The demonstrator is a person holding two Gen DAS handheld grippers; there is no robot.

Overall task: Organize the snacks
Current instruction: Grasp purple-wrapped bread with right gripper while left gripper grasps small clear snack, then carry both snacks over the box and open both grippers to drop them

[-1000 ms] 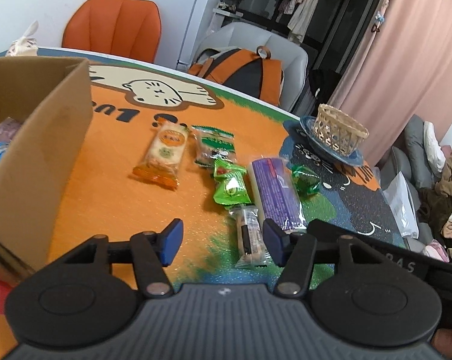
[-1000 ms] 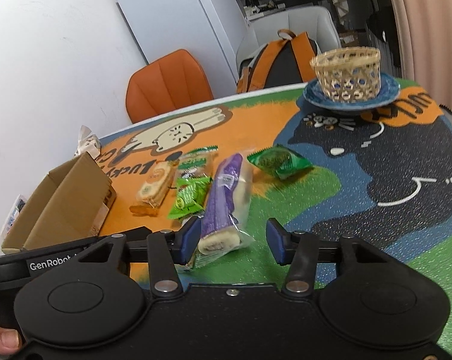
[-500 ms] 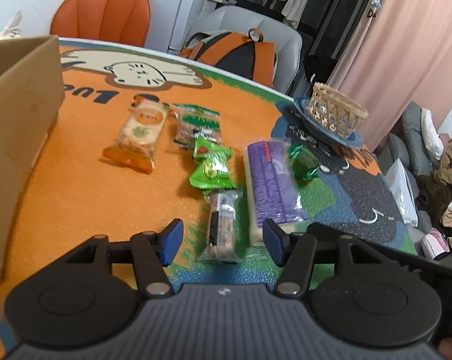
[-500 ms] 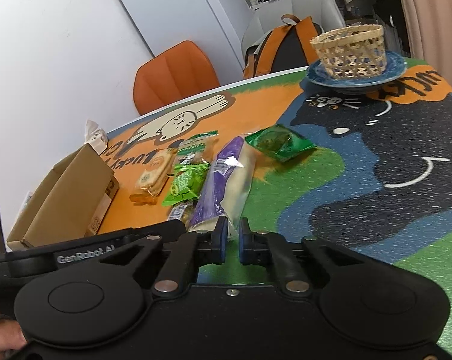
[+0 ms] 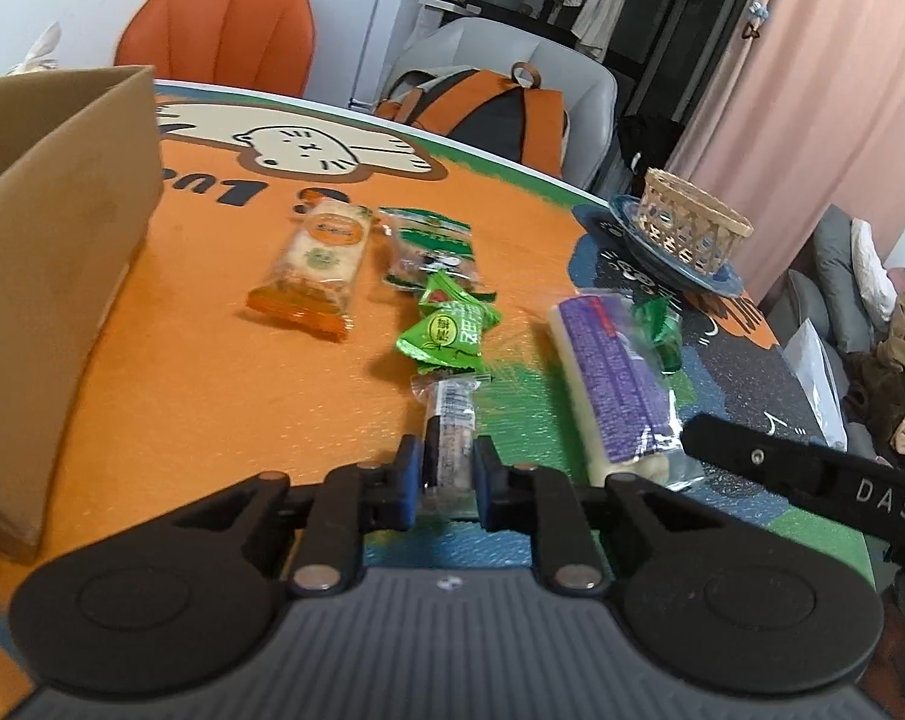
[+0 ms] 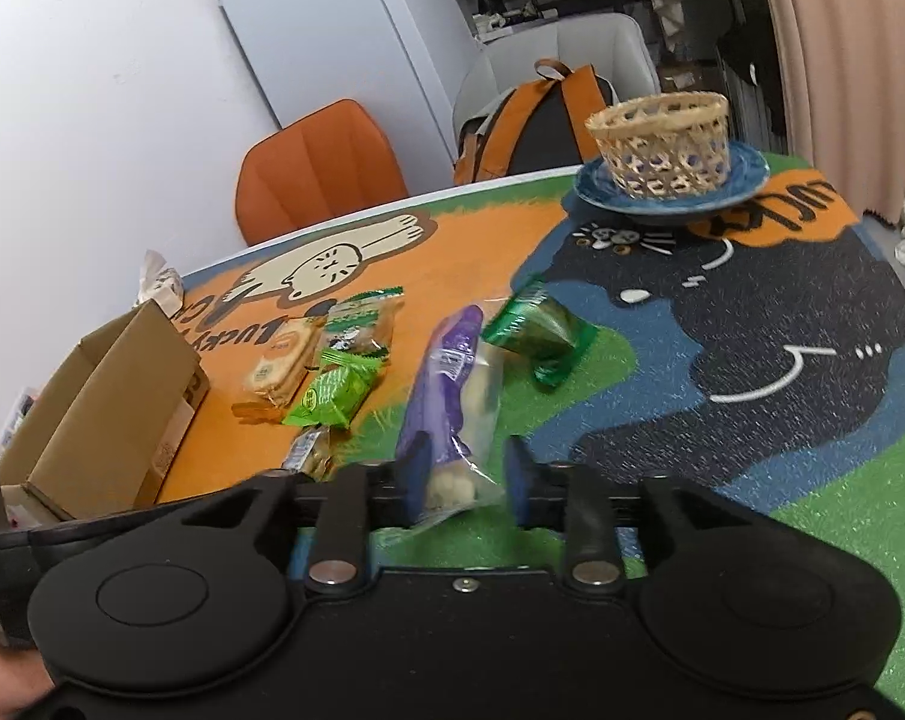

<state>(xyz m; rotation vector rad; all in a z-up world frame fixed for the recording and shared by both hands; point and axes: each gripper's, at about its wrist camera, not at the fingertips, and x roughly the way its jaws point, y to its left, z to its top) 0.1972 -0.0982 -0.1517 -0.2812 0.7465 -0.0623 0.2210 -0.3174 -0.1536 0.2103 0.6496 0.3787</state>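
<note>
Several snacks lie in a row on the cartoon mat. My left gripper (image 5: 446, 477) is shut on the near end of a small clear-wrapped bar (image 5: 449, 426), also seen in the right wrist view (image 6: 308, 453). My right gripper (image 6: 461, 477) is open, its jaws on either side of the near end of the long purple pack (image 6: 452, 384), which also shows in the left wrist view (image 5: 611, 378). A light green packet (image 5: 449, 333), an orange cracker pack (image 5: 314, 264), a green-white pack (image 5: 431, 246) and a dark green candy (image 6: 539, 333) lie beyond.
An open cardboard box (image 5: 50, 240) stands at the left; it also shows in the right wrist view (image 6: 101, 414). A wicker basket (image 6: 662, 141) sits on a blue plate (image 6: 746, 180) at the far right. An orange chair (image 5: 218, 36) and a backpack (image 5: 482, 108) are behind the table.
My left gripper moved forward and shut on the clear-wrapped bar. My right gripper shut briefly, then opened around the purple pack's near end. The dark green candy has shifted.
</note>
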